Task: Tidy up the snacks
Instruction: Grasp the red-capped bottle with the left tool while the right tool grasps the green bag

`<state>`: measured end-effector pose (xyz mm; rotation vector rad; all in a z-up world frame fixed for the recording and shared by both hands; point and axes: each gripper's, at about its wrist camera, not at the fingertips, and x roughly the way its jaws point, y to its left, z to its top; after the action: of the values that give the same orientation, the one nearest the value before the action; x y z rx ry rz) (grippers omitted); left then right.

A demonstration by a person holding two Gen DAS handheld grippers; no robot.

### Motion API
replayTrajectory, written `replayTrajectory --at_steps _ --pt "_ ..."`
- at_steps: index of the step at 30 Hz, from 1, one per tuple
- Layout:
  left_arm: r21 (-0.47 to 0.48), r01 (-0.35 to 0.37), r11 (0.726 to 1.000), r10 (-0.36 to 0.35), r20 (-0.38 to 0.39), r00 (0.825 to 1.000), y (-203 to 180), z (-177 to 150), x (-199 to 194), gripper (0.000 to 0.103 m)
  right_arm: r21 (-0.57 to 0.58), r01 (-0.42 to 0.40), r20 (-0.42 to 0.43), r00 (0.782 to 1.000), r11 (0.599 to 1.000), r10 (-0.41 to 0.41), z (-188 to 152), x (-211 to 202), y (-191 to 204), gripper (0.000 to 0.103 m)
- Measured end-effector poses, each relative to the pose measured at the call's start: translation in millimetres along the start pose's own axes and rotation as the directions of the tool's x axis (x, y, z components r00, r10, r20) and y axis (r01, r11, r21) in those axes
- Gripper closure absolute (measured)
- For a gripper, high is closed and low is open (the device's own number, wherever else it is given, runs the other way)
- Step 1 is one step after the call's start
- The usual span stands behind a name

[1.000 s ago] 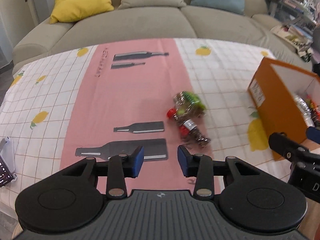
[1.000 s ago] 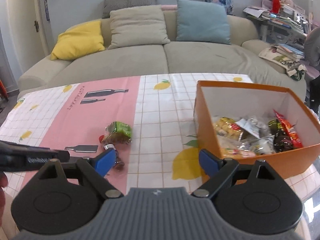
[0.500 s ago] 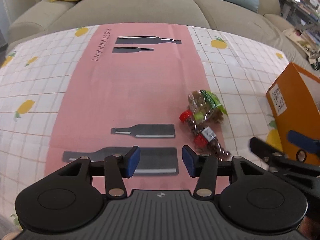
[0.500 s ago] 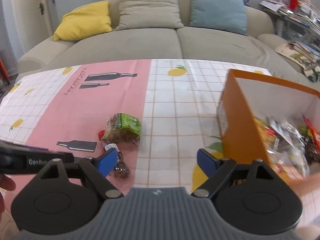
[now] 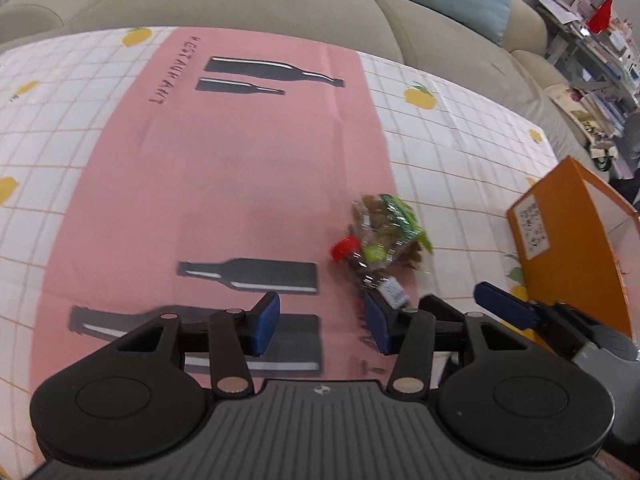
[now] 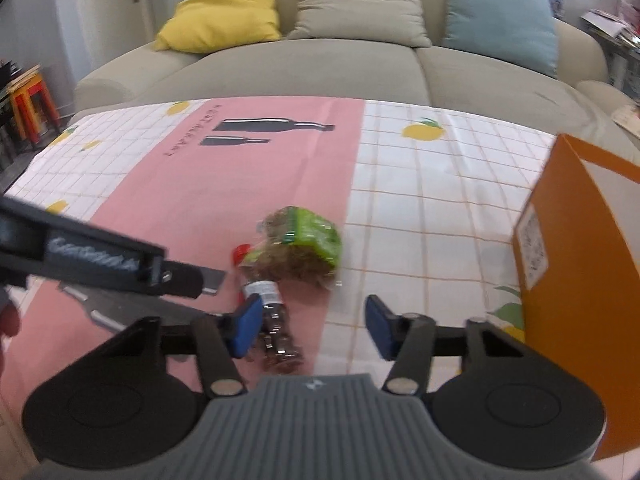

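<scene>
A green-topped snack bag (image 5: 387, 227) (image 6: 301, 245) lies on the pink strip of the tablecloth, with a clear snack packet with red ends (image 5: 362, 266) (image 6: 267, 312) against it. My left gripper (image 5: 322, 323) is open and empty, just left of and short of the snacks. My right gripper (image 6: 313, 327) is open and empty, low over the table with the clear packet by its left finger; one of its fingers (image 5: 505, 309) shows in the left wrist view. The orange box (image 5: 568, 252) (image 6: 576, 240) stands to the right.
A sofa (image 6: 320, 68) with yellow, beige and blue cushions runs behind the table. The tablecloth (image 5: 472, 152) is white checked with lemons beside the pink strip. Cluttered shelves (image 5: 600, 40) stand at the far right. Red-orange stools (image 6: 28, 104) stand at the far left.
Both grippers have moved forward and down toward the snacks. The right gripper swung left, so the box's inside left its view. Both stay open.
</scene>
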<state>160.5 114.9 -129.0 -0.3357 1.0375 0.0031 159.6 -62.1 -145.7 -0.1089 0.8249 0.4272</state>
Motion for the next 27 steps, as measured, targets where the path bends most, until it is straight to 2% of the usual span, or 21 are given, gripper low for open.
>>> replayTrajectory --at_steps 5,10,15,18,22,27 --pt "-0.071 0.065 0.995 -0.066 -0.014 0.998 -10 -7 10 0.046 0.032 0.04 -0.026 0.999 0.999 -0.04 -5 8 -16 0.06" --pt "-0.102 0.06 0.993 -0.063 -0.029 0.998 -20 -10 22 0.046 0.029 0.029 -0.055 0.998 0.999 -0.028 -14 14 -19 0.06" --pt "-0.101 0.024 0.995 -0.029 -0.048 0.998 -28 -9 33 0.046 0.006 0.007 -0.059 0.998 1.0 -0.007 -20 15 -11 0.06" --pt "-0.066 -0.019 0.998 0.016 -0.044 0.999 -36 -9 38 0.048 -0.005 0.004 -0.065 0.998 1.0 -0.004 -22 17 -8 0.06" --pt "-0.015 -0.052 0.999 0.052 -0.027 0.998 -44 -8 41 0.061 -0.024 0.007 -0.058 0.998 1.0 -0.008 -23 17 -7 0.06" --pt "-0.015 -0.059 0.998 0.059 -0.011 0.998 -38 -10 37 0.065 -0.035 0.006 -0.051 0.999 0.999 -0.008 -24 17 -7 0.06"
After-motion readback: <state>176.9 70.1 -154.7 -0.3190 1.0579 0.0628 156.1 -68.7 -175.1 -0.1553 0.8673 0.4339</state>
